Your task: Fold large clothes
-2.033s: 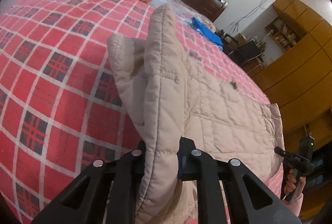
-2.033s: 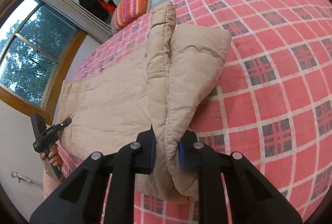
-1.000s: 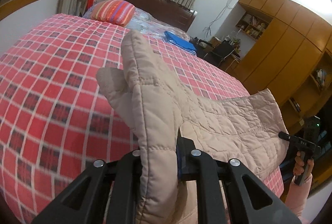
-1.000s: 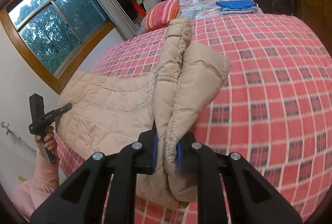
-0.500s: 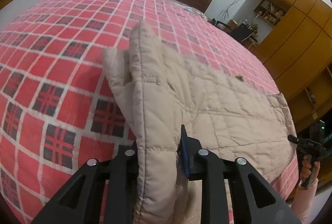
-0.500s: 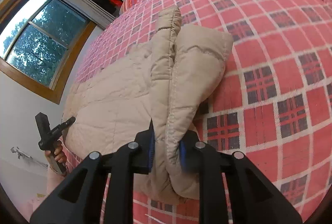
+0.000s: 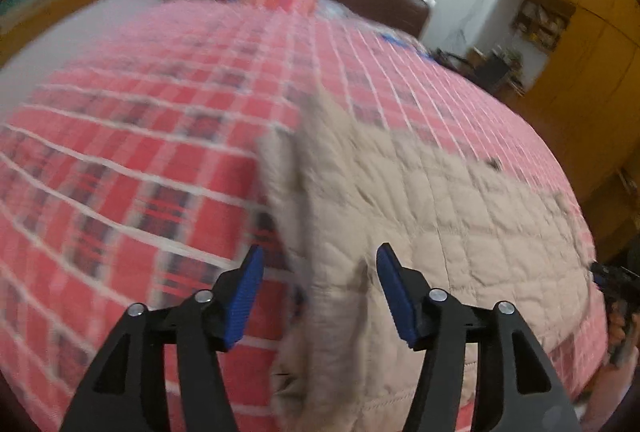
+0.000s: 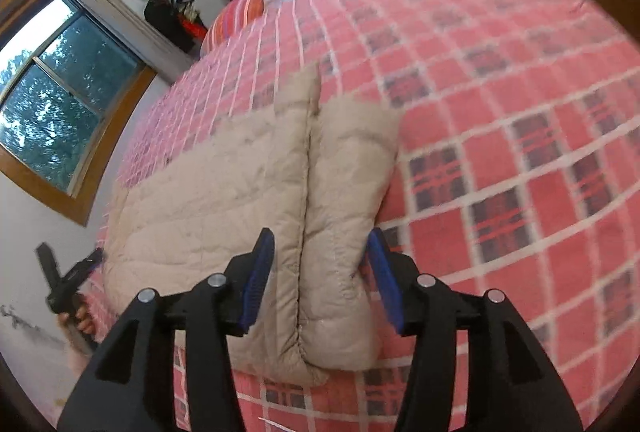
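1. My left tool [image 7: 320,290] is standing wide open, gripping nothing; the coat [image 7: 432,216] is lying just beyond its blue pads [image 7: 244,296].
2. My right tool [image 8: 318,276] is also gaping wide, its pads on either side of the coat's folded end without pinching it.
3. The coat [image 8: 248,192] is a beige quilted one, puffy, lying flat on the bed [image 8: 500,136] near its edge.
4. One sleeve is lying folded alongside the body, a seam running between the two padded halves.
5. The bed is wearing a red plaid cover; the left view is blurring.
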`<state>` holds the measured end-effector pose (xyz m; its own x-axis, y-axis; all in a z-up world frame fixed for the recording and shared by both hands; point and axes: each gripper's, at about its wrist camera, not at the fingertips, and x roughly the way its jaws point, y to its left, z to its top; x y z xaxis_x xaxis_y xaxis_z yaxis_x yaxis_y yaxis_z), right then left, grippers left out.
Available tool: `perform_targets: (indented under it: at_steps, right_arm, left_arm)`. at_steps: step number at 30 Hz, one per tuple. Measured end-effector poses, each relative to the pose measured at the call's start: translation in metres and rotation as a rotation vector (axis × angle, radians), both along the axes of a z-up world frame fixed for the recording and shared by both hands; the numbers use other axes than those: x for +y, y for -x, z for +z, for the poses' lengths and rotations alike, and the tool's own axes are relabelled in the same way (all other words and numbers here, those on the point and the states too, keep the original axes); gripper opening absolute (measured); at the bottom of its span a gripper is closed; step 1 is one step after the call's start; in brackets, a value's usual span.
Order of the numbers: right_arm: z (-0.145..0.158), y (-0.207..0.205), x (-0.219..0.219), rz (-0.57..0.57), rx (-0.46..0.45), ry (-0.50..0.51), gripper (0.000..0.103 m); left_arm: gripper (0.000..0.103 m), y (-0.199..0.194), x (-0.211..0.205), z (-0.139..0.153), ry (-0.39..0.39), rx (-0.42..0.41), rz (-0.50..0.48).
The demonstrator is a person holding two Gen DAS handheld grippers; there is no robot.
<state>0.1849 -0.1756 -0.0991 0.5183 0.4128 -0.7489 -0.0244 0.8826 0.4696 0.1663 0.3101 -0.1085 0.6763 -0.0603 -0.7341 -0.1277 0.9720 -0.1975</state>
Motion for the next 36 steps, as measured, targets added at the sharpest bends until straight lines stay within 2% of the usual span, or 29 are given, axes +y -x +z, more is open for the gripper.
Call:
perform_targets:
  at_steps: [2,5,10,18,29,36]
  right_arm:
    - [0.021,0.008,0.006,0.006,-0.054,0.021,0.049]
    - [0.044,0.013,0.026,0.061,-0.096,0.037,0.049]
    - [0.051,0.013,0.056,0.143,-0.09,0.079,0.049]
    - [0.012,0.01,0.065,0.162,0.005,0.113,0.049]
    - [-0.03,-0.003,0.067,0.156,0.094,0.119,0.044]
    - [-0.046,-0.007,0.07,0.153,0.093,0.114,0.044]
  left_arm:
    - [0.059,0.008,-0.008,0.021,-0.043,-0.039,-0.003]
    - [0.06,0.013,-0.034,0.041,-0.04,-0.049,-0.072]
    - [0.063,0.008,-0.081,0.043,-0.101,-0.029,-0.135]
    - [0.063,-0.001,-0.112,0.01,-0.173,0.022,-0.098]
    - [0.063,-0.007,-0.113,-0.02,-0.164,0.065,-0.095]
    - [0.063,-0.01,-0.106,-0.034,-0.157,0.082,-0.097]
